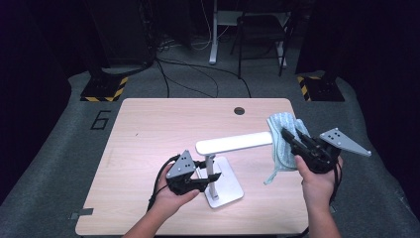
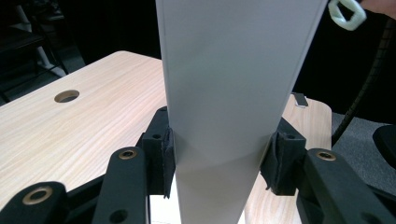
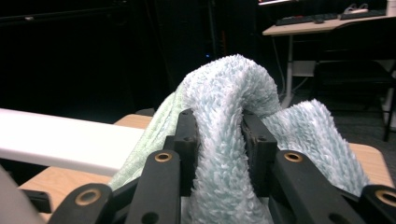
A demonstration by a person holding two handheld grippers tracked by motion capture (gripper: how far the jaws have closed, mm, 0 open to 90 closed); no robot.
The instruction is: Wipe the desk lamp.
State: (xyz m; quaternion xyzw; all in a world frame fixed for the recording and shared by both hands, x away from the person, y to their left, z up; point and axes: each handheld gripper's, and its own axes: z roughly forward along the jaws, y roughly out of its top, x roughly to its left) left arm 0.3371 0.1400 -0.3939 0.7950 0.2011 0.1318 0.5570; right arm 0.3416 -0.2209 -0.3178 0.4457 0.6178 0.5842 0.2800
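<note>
wooden tabletop [image 1: 148,129] holds a white desk lamp [image 1: 218,171]. left hand-held gripper [image 1: 200,184] squeezes its post. right hand-held gripper [image 1: 287,135] pinches a fluffy blue cloth [image 1: 282,144] beside the lamp's head.

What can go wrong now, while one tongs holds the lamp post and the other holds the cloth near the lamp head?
1. The left tongs grip only the lamp post; a push on the far end of the head might tip or swivel the lamp.
2. The cloth is pinched in one fold by the right tongs; its hanging tail could snag or slip.
</note>
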